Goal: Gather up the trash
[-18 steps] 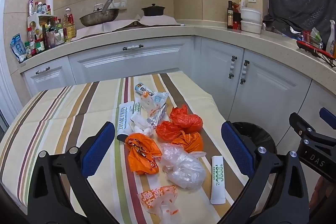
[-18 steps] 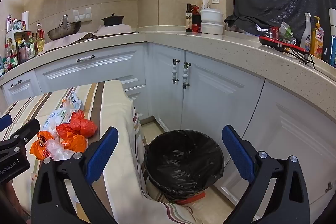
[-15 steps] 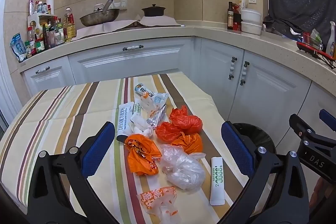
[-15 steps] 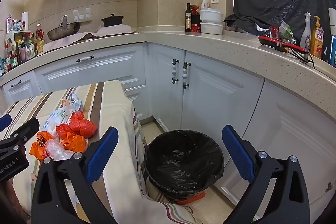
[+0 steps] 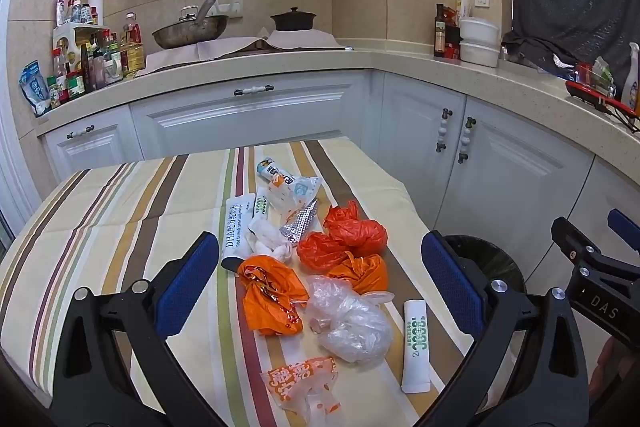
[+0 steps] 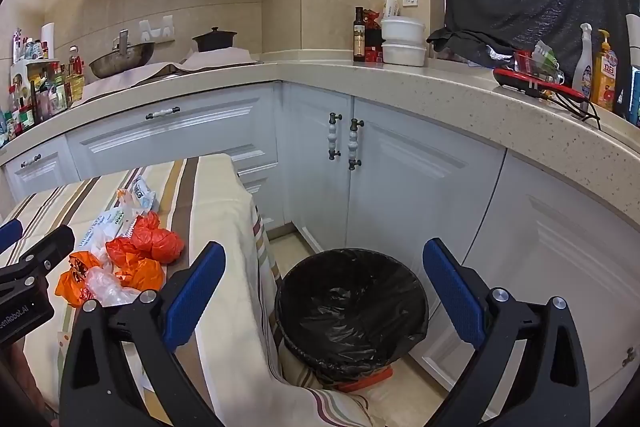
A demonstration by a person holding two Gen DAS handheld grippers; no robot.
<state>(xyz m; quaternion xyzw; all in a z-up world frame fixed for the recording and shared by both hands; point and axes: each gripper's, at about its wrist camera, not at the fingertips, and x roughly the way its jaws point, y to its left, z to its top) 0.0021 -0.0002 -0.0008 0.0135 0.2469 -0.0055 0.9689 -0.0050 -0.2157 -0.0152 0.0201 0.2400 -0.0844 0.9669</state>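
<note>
The table [image 5: 100,211] spreads under the left claw [image 5: 316,283], jaws wide and empty, poised above the trash [image 5: 316,267] heaped between its fingers. The bin [image 6: 352,311] sits below the right claw [image 6: 324,295], likewise agape, likely ready to receive drops.

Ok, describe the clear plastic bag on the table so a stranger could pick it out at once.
Start at the striped tablecloth and go to the litter pile near its right edge. The clear plastic bag lies at the near side, between an orange bag and a white tube. It alone is see-through and colourless.
</note>
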